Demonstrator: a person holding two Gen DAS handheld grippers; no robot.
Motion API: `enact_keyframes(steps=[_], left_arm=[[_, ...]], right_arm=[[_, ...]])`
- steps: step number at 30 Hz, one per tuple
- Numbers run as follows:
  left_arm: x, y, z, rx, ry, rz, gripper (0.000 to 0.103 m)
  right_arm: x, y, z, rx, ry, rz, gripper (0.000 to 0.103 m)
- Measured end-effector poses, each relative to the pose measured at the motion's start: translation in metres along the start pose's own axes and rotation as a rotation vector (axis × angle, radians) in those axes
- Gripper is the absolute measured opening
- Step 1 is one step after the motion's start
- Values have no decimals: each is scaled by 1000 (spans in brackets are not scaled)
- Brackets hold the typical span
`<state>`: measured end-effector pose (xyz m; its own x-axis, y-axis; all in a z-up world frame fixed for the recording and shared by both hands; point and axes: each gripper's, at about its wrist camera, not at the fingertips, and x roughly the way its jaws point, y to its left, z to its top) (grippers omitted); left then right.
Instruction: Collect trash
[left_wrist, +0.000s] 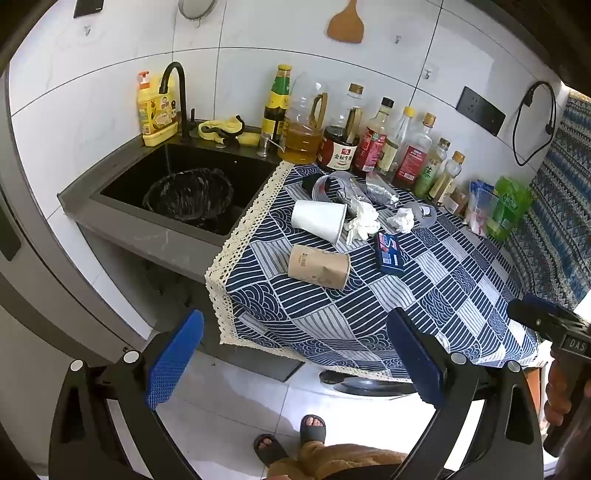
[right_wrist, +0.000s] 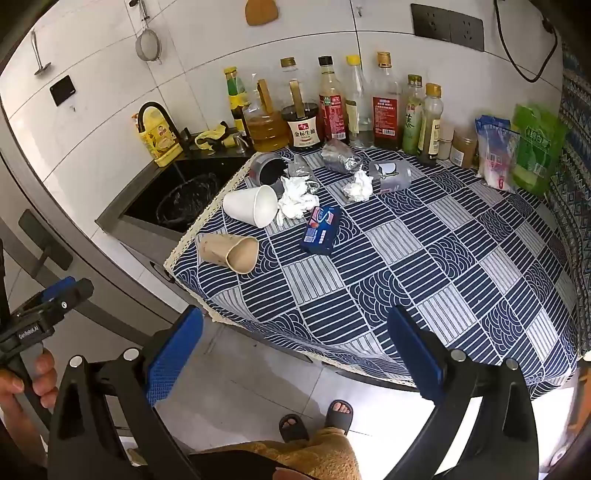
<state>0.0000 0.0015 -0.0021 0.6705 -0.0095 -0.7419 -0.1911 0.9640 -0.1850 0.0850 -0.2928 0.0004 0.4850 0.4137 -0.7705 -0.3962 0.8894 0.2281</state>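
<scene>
Trash lies on the blue patterned tablecloth (left_wrist: 369, 317): a tipped white cup (left_wrist: 319, 220), a brown paper cup (left_wrist: 319, 266) on its side, crumpled tissues (left_wrist: 364, 221), a blue packet (left_wrist: 389, 253), a foil wrapper (left_wrist: 382, 192) and clear plastic cups (left_wrist: 328, 186). A bin lined with a black bag (left_wrist: 190, 195) stands in the sink. My left gripper (left_wrist: 295, 354) hangs open and empty off the table's near left corner. My right gripper (right_wrist: 295, 350) is open and empty over the front edge, short of the brown cup (right_wrist: 229, 251) and the blue packet (right_wrist: 321, 230).
Several sauce and oil bottles (right_wrist: 332, 107) line the tiled wall behind the trash. Bags of food (right_wrist: 517, 147) sit at the back right. A black tap (left_wrist: 177, 96) and a yellow soap bottle (left_wrist: 153, 107) stand by the sink. The person's sandalled feet (right_wrist: 317, 417) are on the floor below.
</scene>
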Motion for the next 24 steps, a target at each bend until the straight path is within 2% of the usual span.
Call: enact_keyframes(steps=[5, 12, 24], left_arm=[[0, -2, -2, 9, -4, 2, 96], [2, -7, -1, -2, 4, 4, 96], [4, -10, 0, -14, 15, 14, 96]], right_arm=[[0, -7, 10, -4, 22, 12, 99], [-1, -7, 9, -41, -11, -12, 99], [0, -9, 11, -42, -9, 7, 99]])
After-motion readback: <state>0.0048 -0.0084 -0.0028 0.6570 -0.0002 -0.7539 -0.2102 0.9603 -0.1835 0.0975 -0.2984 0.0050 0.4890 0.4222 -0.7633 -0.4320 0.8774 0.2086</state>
